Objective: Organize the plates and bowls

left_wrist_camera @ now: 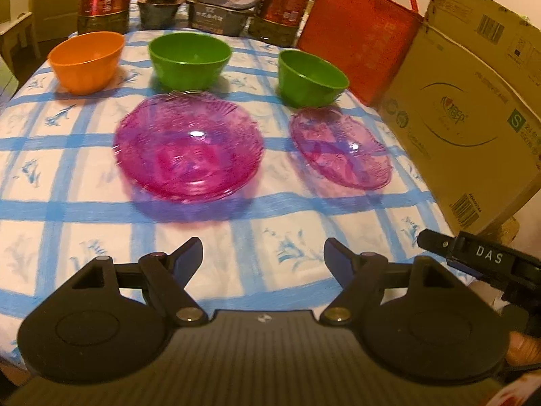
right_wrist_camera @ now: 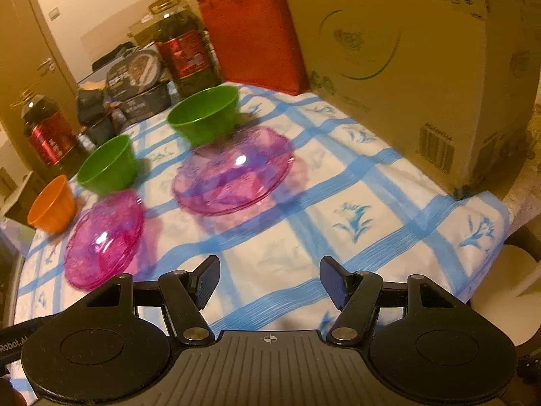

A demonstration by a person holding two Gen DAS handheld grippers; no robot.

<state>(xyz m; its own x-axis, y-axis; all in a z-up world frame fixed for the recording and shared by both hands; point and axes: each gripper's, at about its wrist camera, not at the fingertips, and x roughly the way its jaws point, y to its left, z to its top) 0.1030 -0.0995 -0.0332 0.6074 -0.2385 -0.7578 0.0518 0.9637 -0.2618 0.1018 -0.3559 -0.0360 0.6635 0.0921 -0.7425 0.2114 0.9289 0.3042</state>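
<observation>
Both your left tongs (left_wrist_camera: 263,253) and right tongs (right_wrist_camera: 269,279) stand apart, holding nothing. The two pink plates (left_wrist_camera: 189,149) (left_wrist_camera: 339,149) lie on the surface (left_wrist_camera: 84,203) before three bowls (left_wrist_camera: 189,59). They look like brittle, slick glass; take each by its scalloped rim.

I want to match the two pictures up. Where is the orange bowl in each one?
Left wrist view: the orange bowl sits far back on the left of the table, left of a green bowl.
Right wrist view: the orange bowl is at the left edge, near the table's side, beside a pink plate.
Shared landmark: the red bag next to the cardboard box.
</observation>
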